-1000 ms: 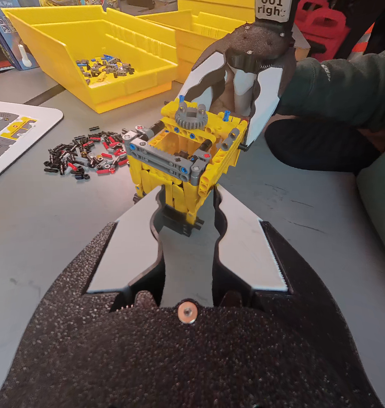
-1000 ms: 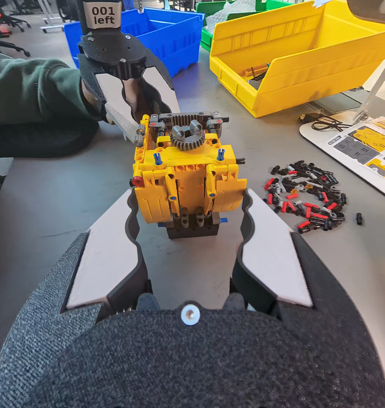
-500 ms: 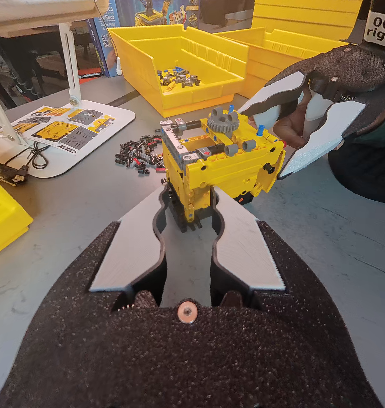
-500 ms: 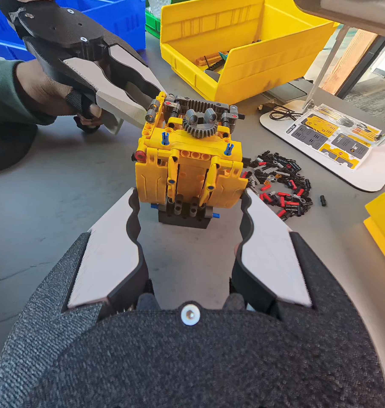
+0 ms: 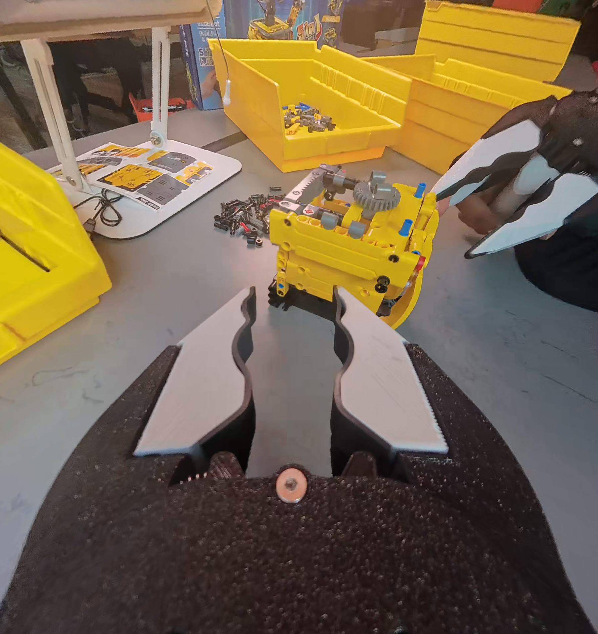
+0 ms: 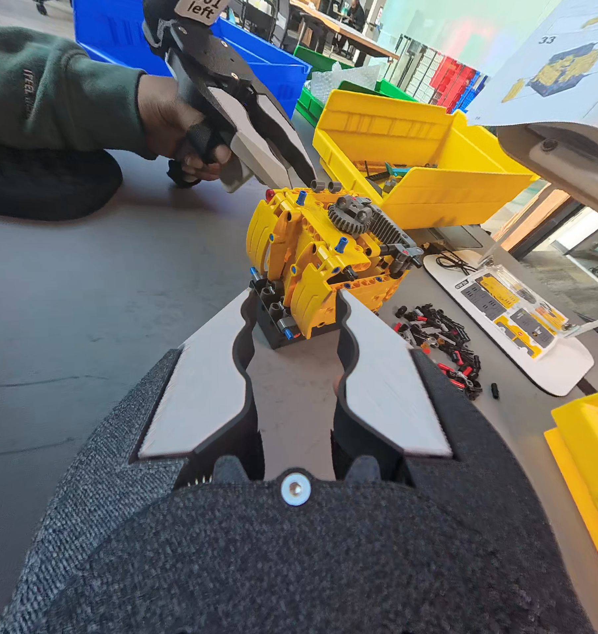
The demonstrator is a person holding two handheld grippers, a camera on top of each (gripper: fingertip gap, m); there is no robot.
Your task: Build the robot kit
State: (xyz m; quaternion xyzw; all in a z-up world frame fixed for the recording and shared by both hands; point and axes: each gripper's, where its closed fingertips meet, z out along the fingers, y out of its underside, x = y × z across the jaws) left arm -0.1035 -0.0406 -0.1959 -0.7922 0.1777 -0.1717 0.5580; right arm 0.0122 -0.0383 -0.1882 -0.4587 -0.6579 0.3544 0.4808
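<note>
Left wrist view: my left gripper (image 5: 294, 300) and right gripper (image 6: 296, 302), both spread, flank yellow brick model (image 5: 351, 247); a nudge risks toppling it.

Your left gripper (image 5: 294, 298) has a black, speckled, grainy body with one copper-coloured screw (image 5: 291, 486) at its centre. Its two fingers (image 5: 205, 387) are pale grey on top, with wavy black inner edges. Your right gripper (image 6: 294, 302) has a grey woven-textured body, a silver screw (image 6: 295, 489), and the same pale fingers (image 6: 390, 380) with black wavy edges. You wear a dark green sleeve (image 6: 57, 92). A white tag (image 6: 198, 8) sits on the left gripper.
</note>
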